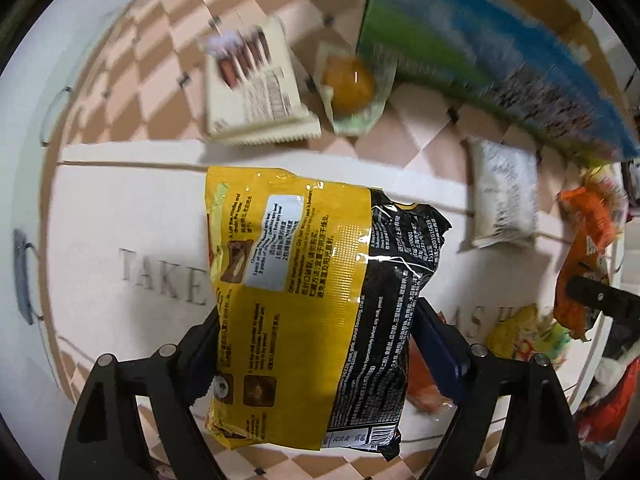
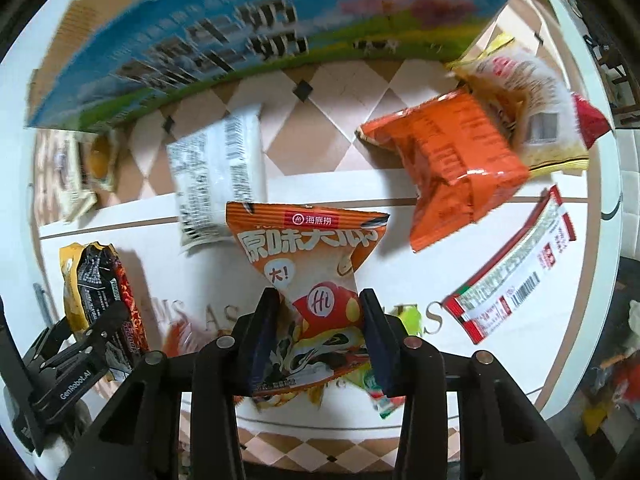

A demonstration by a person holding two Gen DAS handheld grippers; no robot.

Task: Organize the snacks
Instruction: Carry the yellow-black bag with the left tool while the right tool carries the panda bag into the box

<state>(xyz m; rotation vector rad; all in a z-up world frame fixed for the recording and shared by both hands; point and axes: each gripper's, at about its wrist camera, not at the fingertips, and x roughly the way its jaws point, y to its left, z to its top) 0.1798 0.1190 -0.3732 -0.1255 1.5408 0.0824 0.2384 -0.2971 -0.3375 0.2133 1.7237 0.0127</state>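
My left gripper [image 1: 316, 340] is shut on a yellow and black noodle packet [image 1: 304, 280] and holds it above the white mat; the packet also shows at the left of the right wrist view [image 2: 96, 292]. My right gripper [image 2: 320, 320] is shut on an orange and white snack bag [image 2: 308, 264] and holds it up. An orange bag [image 2: 444, 160], a white packet [image 2: 216, 176] and a red and white packet [image 2: 516, 268] lie on the table. A blue and green cardboard box [image 2: 240, 40] stands at the back, also in the left wrist view [image 1: 480, 52].
A cream biscuit packet [image 1: 252, 84] and a yolk pastry packet [image 1: 352, 88] lie on the checkered cloth [image 1: 160, 80]. A white lettered mat [image 1: 120, 220] covers the table middle. More snack bags [image 2: 532, 100] pile at the right. The round table's edge [image 2: 600, 160] curves at the right.
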